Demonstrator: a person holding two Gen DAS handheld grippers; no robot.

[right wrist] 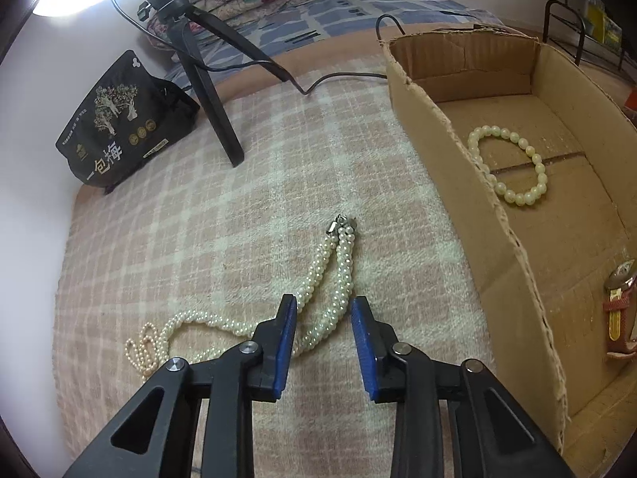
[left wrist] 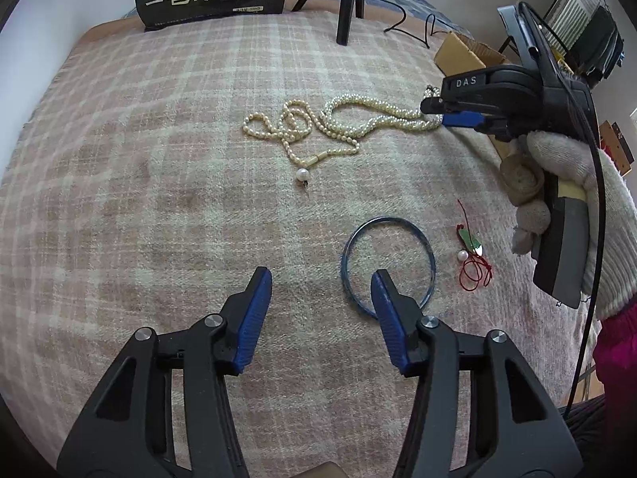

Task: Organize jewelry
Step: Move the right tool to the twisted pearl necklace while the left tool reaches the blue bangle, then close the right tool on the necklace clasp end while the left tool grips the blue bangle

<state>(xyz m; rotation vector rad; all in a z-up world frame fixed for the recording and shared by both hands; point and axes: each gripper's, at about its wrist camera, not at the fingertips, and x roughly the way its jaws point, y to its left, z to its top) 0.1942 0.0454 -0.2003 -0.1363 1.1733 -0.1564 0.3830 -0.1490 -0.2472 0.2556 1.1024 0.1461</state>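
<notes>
On the plaid blanket (left wrist: 159, 159) lies a blue bangle (left wrist: 432, 263). My left gripper (left wrist: 321, 273) is open just above the cloth, its right fingertip over the inside of the ring. A thick pearl rope necklace (right wrist: 344, 267) lies doubled, and both strands run in between the jaws of my right gripper (right wrist: 323, 300). Those jaws stand narrowly open and the pads do not clearly press the pearls. From the left wrist view, the right gripper (left wrist: 436, 113) sits at the rope's (left wrist: 378, 119) clasp end. A thin pearl necklace (left wrist: 294, 127) with a pendant lies tangled beside it.
A red cord with a green charm and a pearl (left wrist: 471, 245) lies right of the bangle. The cardboard box (right wrist: 438, 127) at the right holds a beaded bracelet (right wrist: 513, 199) and a watch (right wrist: 619, 298). A black snack bag (right wrist: 119, 119), tripod (right wrist: 211, 91) and cable stand at the back.
</notes>
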